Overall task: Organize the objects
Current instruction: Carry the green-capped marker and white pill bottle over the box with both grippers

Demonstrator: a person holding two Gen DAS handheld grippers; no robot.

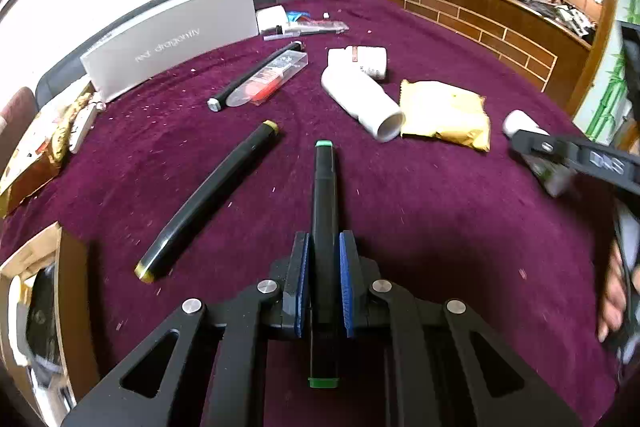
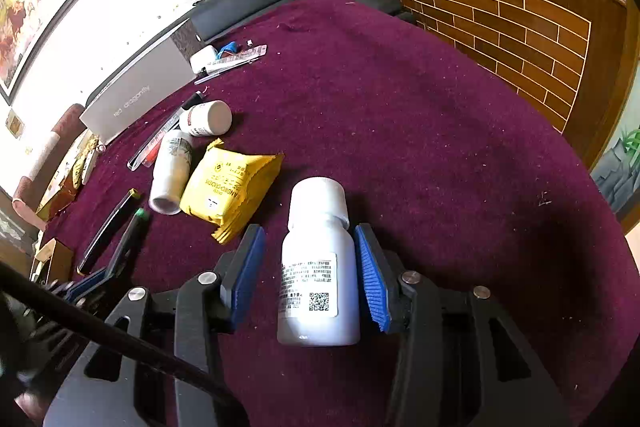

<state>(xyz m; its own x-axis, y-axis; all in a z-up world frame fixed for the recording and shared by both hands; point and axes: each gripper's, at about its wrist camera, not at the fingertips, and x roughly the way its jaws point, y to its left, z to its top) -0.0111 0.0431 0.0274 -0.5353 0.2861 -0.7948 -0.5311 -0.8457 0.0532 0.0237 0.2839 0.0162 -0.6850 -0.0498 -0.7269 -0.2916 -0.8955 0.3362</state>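
Note:
My left gripper (image 1: pixel 324 243) is shut on a black marker with green caps (image 1: pixel 325 187), which points away over the purple tablecloth (image 1: pixel 440 227). A second black marker with yellow caps (image 1: pixel 212 203) lies just to its left. A white pill bottle with a printed label (image 2: pixel 316 267) lies between the blue pads of my right gripper (image 2: pixel 309 227). The right pad sits against the bottle and the left pad stands clear of it, so the gripper is open. The right gripper (image 1: pixel 576 159) also shows at the right edge of the left wrist view.
A yellow packet (image 2: pixel 232 187), a white tube (image 2: pixel 170 171) and a small white bottle (image 2: pixel 206 119) lie together mid-table. Farther back are a pen in a clear case (image 1: pixel 268 79) and a grey box (image 1: pixel 172 39). An open cardboard box (image 1: pixel 40 307) stands at the left edge.

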